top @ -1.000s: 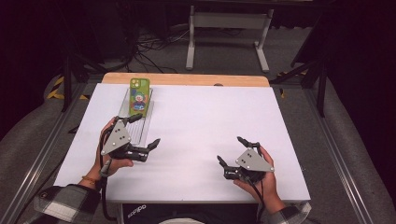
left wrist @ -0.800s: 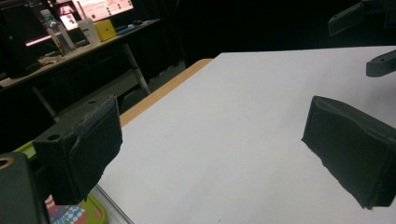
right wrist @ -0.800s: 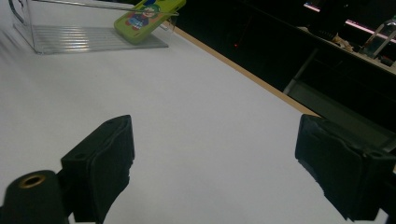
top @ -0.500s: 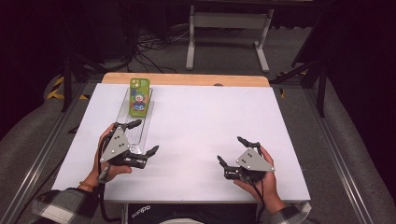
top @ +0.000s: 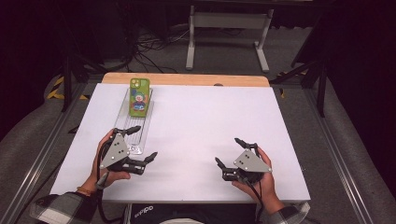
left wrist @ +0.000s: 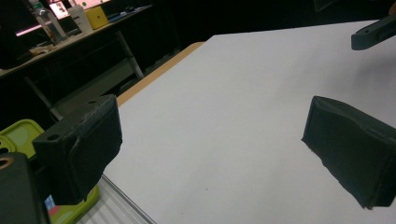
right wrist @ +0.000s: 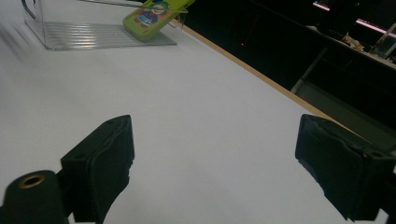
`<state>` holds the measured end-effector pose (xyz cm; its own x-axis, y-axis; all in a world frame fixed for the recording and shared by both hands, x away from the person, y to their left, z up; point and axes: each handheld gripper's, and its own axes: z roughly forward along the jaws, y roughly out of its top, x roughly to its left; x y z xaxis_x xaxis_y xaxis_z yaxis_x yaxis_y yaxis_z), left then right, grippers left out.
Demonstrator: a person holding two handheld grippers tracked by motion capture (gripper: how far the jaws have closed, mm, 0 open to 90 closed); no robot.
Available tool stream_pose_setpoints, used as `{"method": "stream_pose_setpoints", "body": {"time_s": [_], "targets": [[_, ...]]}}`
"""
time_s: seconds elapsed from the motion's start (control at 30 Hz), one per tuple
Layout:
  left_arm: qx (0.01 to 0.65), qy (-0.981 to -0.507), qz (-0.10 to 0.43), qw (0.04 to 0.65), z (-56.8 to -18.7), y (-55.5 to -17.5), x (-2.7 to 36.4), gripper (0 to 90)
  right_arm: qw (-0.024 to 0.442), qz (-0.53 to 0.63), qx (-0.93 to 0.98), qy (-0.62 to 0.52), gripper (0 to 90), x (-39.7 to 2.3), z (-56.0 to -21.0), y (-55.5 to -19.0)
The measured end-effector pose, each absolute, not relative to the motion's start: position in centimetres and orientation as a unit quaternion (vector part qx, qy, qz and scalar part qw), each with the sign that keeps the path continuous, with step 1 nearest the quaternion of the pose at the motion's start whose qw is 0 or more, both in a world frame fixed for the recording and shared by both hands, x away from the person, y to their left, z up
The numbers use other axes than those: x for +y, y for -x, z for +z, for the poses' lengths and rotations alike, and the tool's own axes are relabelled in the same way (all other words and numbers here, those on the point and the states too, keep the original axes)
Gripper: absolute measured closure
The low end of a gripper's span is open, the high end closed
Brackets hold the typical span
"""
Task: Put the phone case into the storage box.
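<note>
A person sits at a white bench [top: 201, 135], holding a black two-jaw gripper in each hand. The left gripper [top: 140, 144] has its jaws spread wide and holds nothing. Just ahead of it lies a clear plastic tray [top: 132, 133] with a ribbed floor, long and narrow. Leaning in the tray's far end is a lime-green phone [top: 139, 96] in a glossy case with a cartoon figure printed on its back. The left gripper's upper jaw reaches over the near end of the tray; whether it touches is unclear. The right gripper [top: 230, 153] rests well off to the side of the tray, jaws also wide apart and empty, over bare bench.

The phone looks stiff, flat and moderately light, with a smooth, likely slippery case and a breakable screen. The long side edges seem the safest place to pinch it. The tray looks thin, rigid and light, so it may slide if nudged.
</note>
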<state>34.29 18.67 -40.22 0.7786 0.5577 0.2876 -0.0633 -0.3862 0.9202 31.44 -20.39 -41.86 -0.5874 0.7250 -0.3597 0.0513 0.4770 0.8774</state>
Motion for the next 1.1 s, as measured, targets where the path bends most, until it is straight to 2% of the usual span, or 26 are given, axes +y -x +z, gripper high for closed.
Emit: {"method": "stream_pose_setpoints", "body": {"time_s": [0.53, 1.1], "targets": [[0.161, -0.795, 0.279, 0.515, -41.8, -34.0, 19.2, 5.3, 0.379, 0.443, 0.775, -0.242, 11.7, -20.3, -42.1, -31.4], [0.195, -0.799, 0.255, 0.508, -43.8, -33.7, 21.1, 6.1, 0.374, 0.443, 0.779, -0.239, 10.6, -20.5, -42.5, -31.6]]}}
